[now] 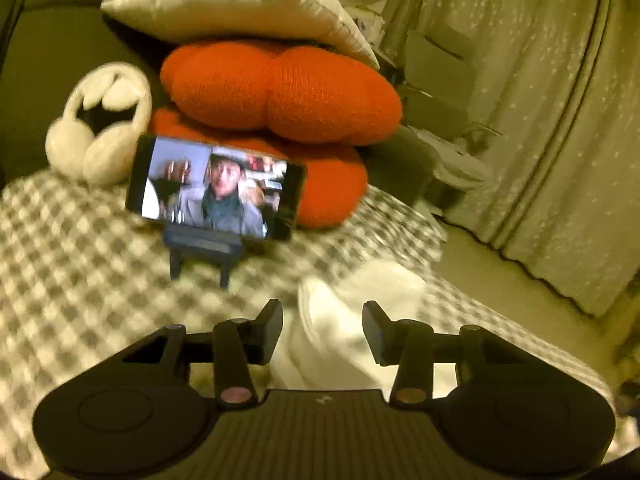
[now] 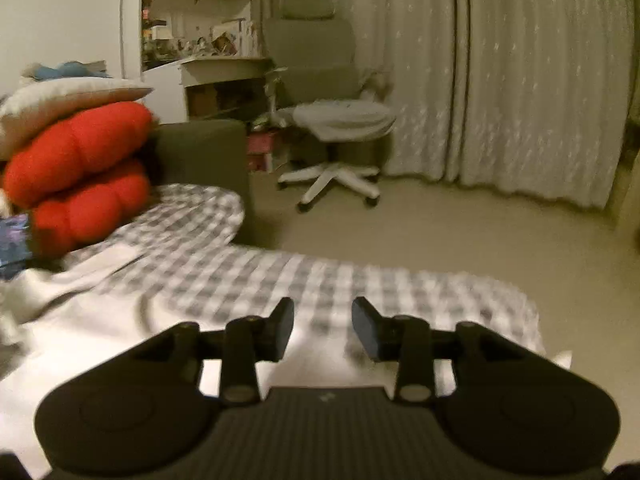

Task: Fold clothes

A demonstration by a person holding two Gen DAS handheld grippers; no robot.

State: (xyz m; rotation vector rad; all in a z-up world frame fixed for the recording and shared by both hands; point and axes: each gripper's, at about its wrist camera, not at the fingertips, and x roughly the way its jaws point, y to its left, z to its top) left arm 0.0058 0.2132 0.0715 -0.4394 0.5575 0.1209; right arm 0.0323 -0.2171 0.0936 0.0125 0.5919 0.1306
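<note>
White garment (image 2: 80, 320) lies rumpled beneath both parted, empty tongs, left (image 1: 322, 326) and right (image 2: 322, 326).

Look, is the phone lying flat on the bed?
No, the phone stands propped up on a small dark stand on the checked bedcover, its screen lit.

Bedcover (image 1: 80, 280): grey-and-white check. Garment (image 1: 360, 320) at 6 o'clock: plain white. Two stacked cushions (image 1: 280, 88) at 12 o'clock: red-orange knit; pillow (image 1: 240, 4) above: off-white. Earmuffs (image 1: 96, 132) at 10 o'clock: cream, fluffy. Curtains (image 2: 520, 80): pale with small white flecks. Chair (image 2: 332, 116): grey, white base. Both grippers: black.
</note>
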